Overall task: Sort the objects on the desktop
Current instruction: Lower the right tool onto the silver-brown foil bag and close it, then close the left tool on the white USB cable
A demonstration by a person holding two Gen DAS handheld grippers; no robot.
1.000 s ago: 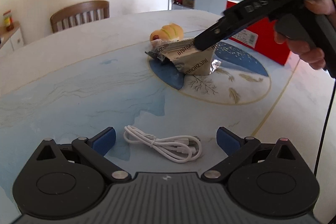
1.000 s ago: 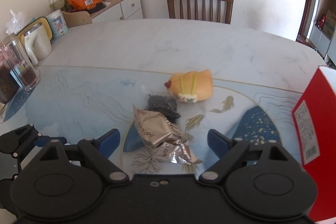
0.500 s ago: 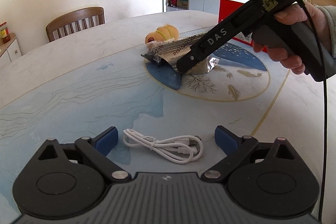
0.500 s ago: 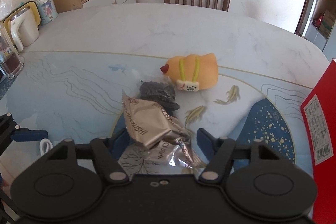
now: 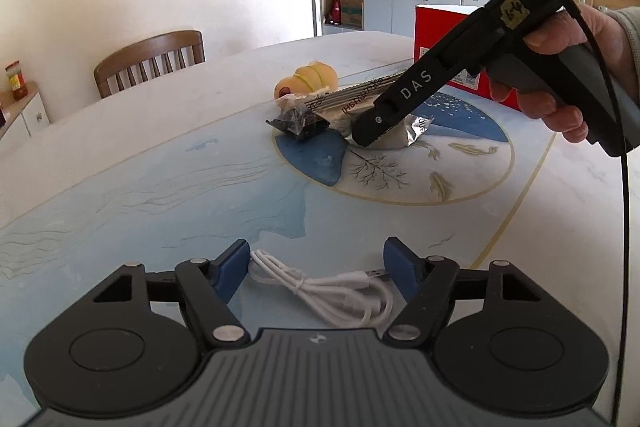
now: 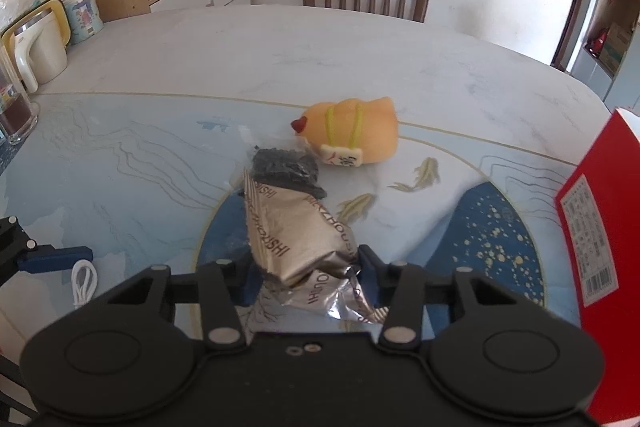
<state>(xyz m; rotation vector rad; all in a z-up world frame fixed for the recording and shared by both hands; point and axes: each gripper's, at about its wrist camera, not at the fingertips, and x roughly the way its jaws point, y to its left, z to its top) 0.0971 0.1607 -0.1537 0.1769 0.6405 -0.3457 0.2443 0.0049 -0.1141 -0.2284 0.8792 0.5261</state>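
Silver foil snack packet (image 6: 304,239) is lying mid-desk on the blue medallion, and the right gripper (image 6: 304,263) is closing its jaws around it, pads at its sides. White USB cable (image 5: 328,291) is sitting coiled toward the desk's near edge between the left gripper's (image 5: 320,263) closing, still-apart jaws.

Desk (image 6: 360,59): pale marble, blue painted fish.
On it: white cable (image 5: 340,291), silver packet (image 6: 300,239), dark pouch (image 6: 284,167), yellow toy (image 6: 352,135), red box (image 6: 600,227), perhaps cardboard.
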